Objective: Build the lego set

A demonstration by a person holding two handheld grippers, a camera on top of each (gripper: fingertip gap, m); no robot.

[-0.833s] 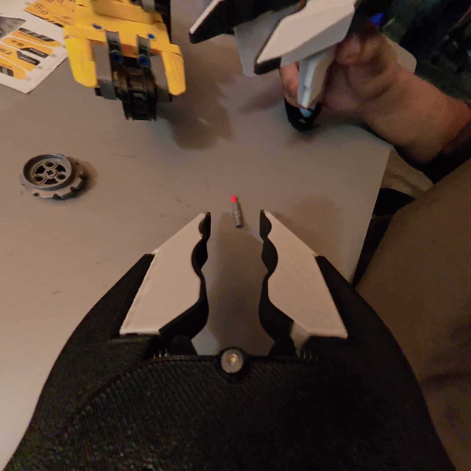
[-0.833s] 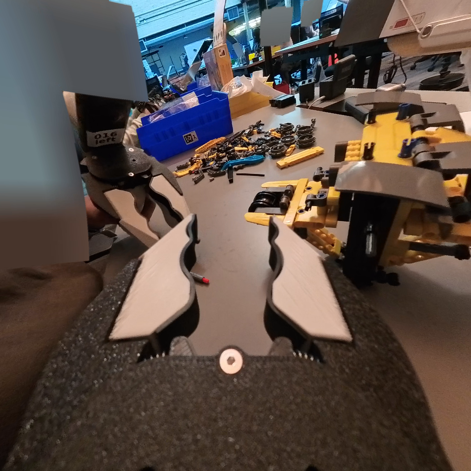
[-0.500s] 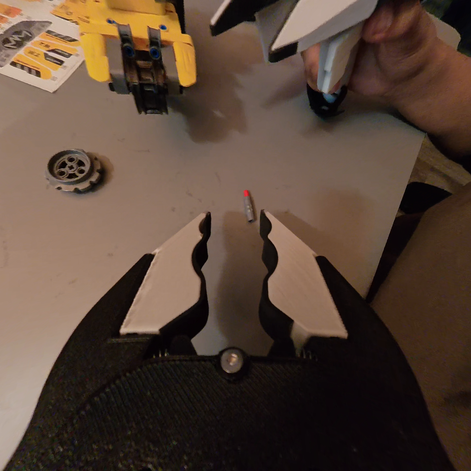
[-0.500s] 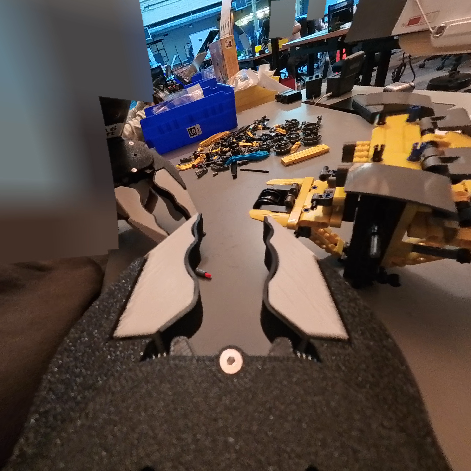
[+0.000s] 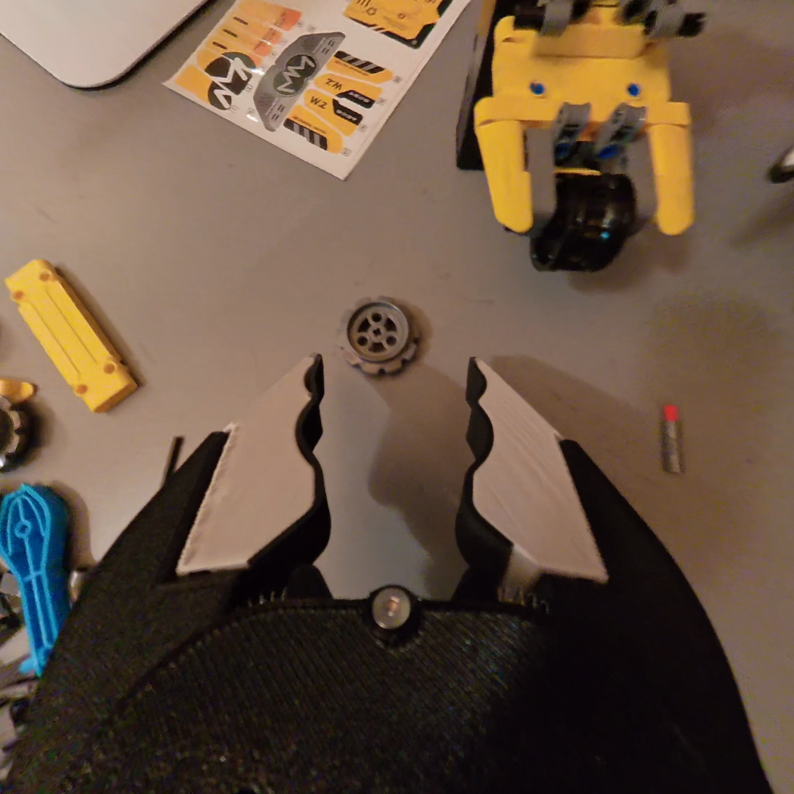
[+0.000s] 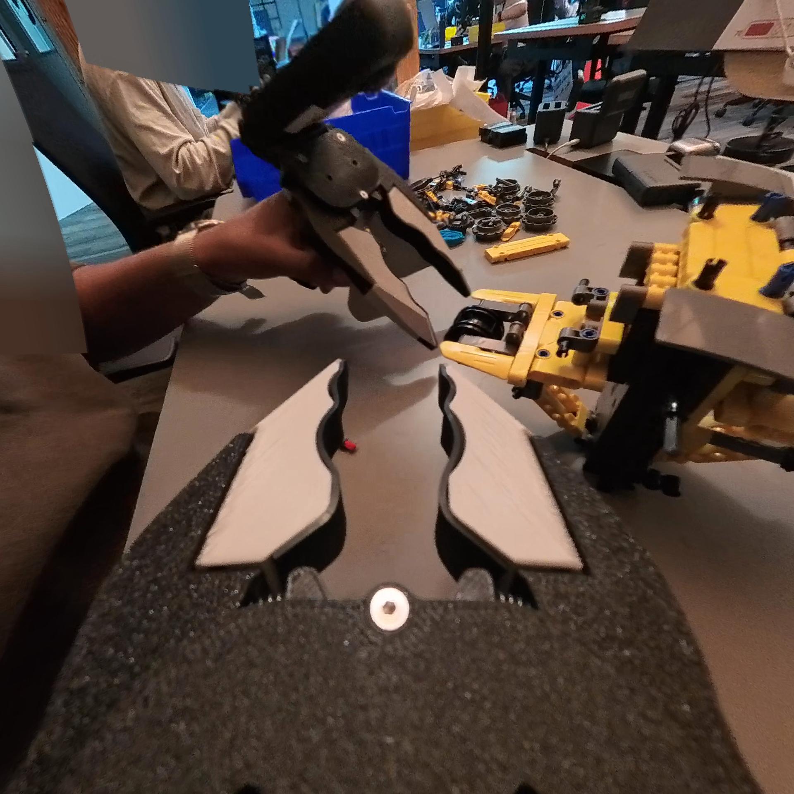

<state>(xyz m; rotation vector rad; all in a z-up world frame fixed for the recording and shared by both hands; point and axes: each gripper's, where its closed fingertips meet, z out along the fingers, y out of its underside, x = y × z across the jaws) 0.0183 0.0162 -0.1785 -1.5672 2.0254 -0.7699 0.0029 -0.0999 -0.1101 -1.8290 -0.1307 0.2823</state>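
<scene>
Grey wheel hub (image 5: 378, 334) just beyond left gripper (image 5: 393, 365), jaws apart, empty.

left wrist view steeply down near the table (image 5: 215, 240), right wrist view low, level, both showing yellow model (image 5: 584, 107)

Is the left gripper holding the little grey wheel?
No, the left gripper is open and empty, with the wheel lying on the table just beyond its fingertips.

Grey counter (image 5: 215, 223); grey wheel hub (image 5: 378, 335); yellow-and-black model (image 5: 584, 129). Small pin (image 5: 671, 438) grey, red-tipped. Beam (image 5: 68, 335) yellow, tool (image 5: 32, 554) blue.
</scene>
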